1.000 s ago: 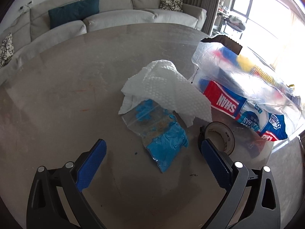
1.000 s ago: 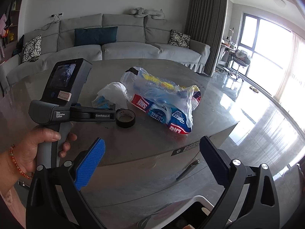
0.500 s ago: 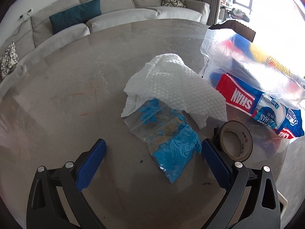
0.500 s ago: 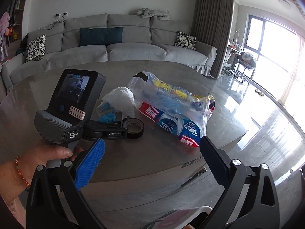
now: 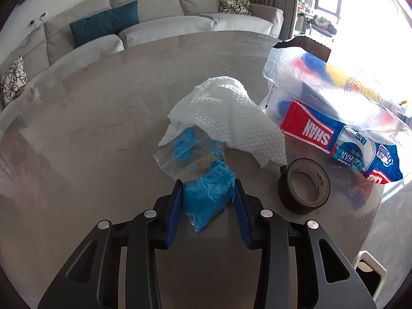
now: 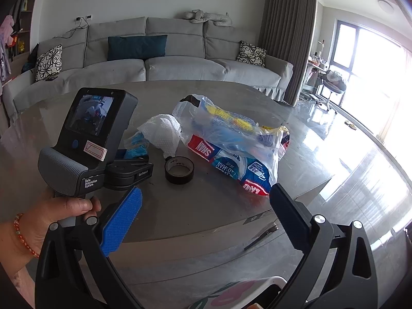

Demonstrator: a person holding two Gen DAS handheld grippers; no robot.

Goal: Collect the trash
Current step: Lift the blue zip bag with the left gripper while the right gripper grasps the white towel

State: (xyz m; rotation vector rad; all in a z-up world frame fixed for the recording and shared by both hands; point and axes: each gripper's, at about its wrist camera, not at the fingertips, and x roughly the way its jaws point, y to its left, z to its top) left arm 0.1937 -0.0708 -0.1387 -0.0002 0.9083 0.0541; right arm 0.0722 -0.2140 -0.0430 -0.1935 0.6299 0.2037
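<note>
While my left tool point(image 5: 208, 193) was closing, its blue pads flanked the near end of the zip bag point(image 5: 203, 180), a clear pouch stuffed with crumpled blue material, and they seemed to touch its sides. From my left wrist view I saw that the bag lay flat on the grey surface point(image 5: 90, 154), with its far end tucked under a crumpled white paper towel point(image 5: 226, 116). Just to the right of the bag stood a roll of dark tape point(image 5: 305, 186), lying on its side, and beyond it a large clear plastic bag point(image 5: 334, 108) full of coloured packets.

My right wrist view showed what the left one could not: my left hand point(image 6: 59, 221), with a bead bracelet at the wrist, gripped the handle of the left tool, whose small screen point(image 6: 88, 114) faced the camera. The tool's own body hid most of the zip bag in that view, so only a bit of blue point(image 6: 135, 144) showed beside the towel. My right tool point(image 6: 206, 219) stood wide apart with nothing between its fingers, held off the near edge of the surface, well short of the tape and the plastic bag. A white rim point(image 6: 275, 280) with a patterned inside showed low between its fingers; I could not tell what it was.
</note>
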